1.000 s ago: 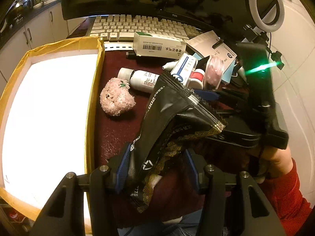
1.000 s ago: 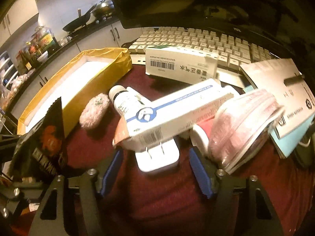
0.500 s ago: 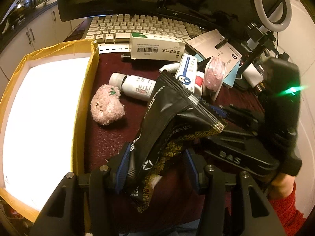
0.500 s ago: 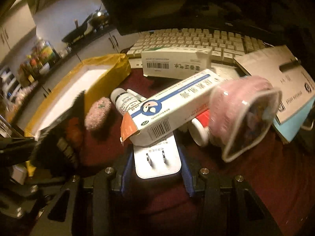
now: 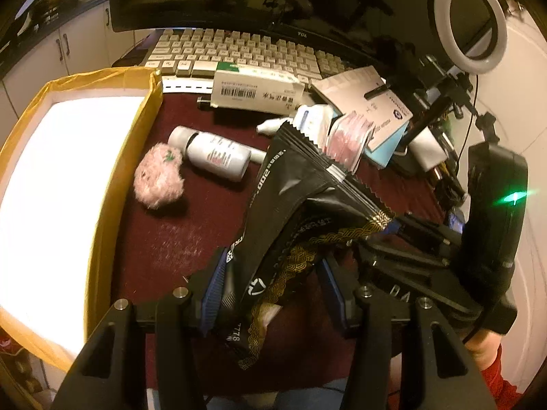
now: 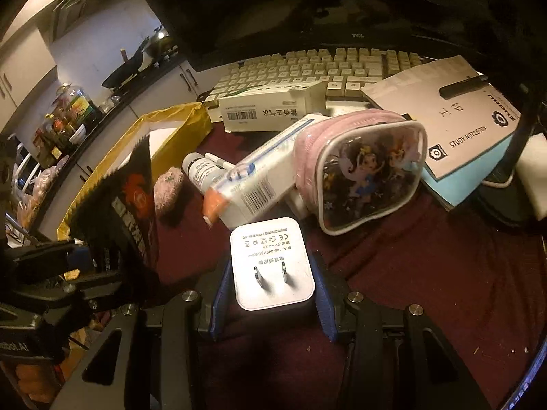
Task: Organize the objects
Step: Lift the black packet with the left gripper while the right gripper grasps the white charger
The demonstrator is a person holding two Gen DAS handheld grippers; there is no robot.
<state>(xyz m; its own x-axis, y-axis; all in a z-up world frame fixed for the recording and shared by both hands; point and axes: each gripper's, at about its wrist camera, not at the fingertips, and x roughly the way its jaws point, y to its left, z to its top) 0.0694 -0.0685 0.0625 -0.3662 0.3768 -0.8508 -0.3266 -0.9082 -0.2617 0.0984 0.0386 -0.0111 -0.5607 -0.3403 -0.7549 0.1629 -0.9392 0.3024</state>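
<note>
Gripping a black foil pouch [image 5: 294,225] between half-spread pads, the left tool [image 5: 273,283] holds it above the maroon worktop [image 5: 191,239], beside the yellow-rimmed box [image 5: 102,225]. The right tool [image 6: 270,294] is clamped narrow on a white plug adapter [image 6: 270,263], prongs facing the camera; a second ago its pads stood wider, clear of the adapter, which lay under the long carton [image 6: 259,184]. The adapter reads "100-240V"; the notebook [image 6: 454,119] says "STUDY NOTEBOOK", the monitor [image 6: 342,10] "TCL". A pink cartoon pouch [image 6: 362,177] leans against the carton.
</note>
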